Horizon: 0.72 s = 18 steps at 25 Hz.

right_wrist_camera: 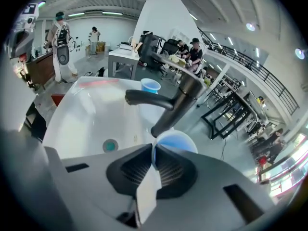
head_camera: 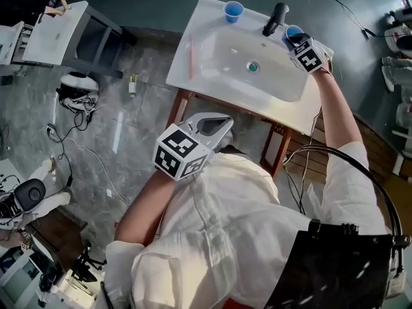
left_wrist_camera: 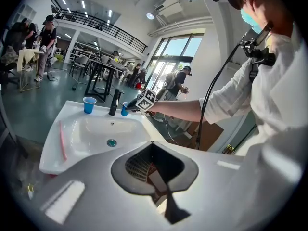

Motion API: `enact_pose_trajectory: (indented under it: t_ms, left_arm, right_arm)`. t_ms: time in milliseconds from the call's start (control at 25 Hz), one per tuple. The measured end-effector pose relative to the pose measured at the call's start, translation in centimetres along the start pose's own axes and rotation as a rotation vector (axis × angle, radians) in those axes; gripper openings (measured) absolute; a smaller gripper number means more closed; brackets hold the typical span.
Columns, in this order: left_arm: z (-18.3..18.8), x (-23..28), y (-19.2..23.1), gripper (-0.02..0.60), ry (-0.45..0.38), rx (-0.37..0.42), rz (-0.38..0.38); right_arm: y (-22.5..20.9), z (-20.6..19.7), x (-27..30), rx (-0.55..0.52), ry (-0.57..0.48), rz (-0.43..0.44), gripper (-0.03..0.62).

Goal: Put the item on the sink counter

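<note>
A blue cup (head_camera: 293,31) stands on the white sink counter (head_camera: 193,34) just right of the black faucet (head_camera: 275,19). My right gripper (head_camera: 297,42) is shut on the cup's rim; in the right gripper view the pads pinch the cup (right_wrist_camera: 177,142) wall at the gripper (right_wrist_camera: 153,154). A second blue cup (head_camera: 233,10) stands left of the faucet. My left gripper (head_camera: 217,131) hangs in front of the sink, jaws together and empty. The left gripper view shows this gripper (left_wrist_camera: 154,165) pointing at the basin, with the right gripper (left_wrist_camera: 132,105) at the far cup (left_wrist_camera: 124,109).
A pink toothbrush (head_camera: 190,56) lies on the counter's left rim. The basin has a teal drain (head_camera: 252,66). A grey table (head_camera: 64,31) stands at the upper left. Cables (head_camera: 71,98) and a small bottle (head_camera: 132,84) lie on the floor. People (left_wrist_camera: 180,83) stand in the hall behind.
</note>
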<state>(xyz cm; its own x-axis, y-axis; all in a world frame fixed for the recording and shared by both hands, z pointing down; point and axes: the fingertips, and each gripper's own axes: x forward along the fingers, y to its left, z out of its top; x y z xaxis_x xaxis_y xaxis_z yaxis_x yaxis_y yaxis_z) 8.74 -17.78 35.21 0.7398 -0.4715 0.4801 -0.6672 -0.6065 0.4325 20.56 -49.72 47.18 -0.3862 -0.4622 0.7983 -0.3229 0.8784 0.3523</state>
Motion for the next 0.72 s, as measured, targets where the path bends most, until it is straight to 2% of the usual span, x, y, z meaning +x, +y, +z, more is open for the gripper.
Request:
enact_pose_trajectory:
  t_ms: [440,720]
  left_arm:
    - [-3.5,-6.1,-2.7,0.005,0.015,0.077,-0.071]
    - [-7.9,-12.1,-3.9,0.005,0.037,0.128,-0.110]
  right_arm:
    - [10.4,2.0,-7.5,0.070,-0.027,0.021,0.021]
    - [19.7,4.5,-11.9,0.097,-0.030,0.013,0.020]
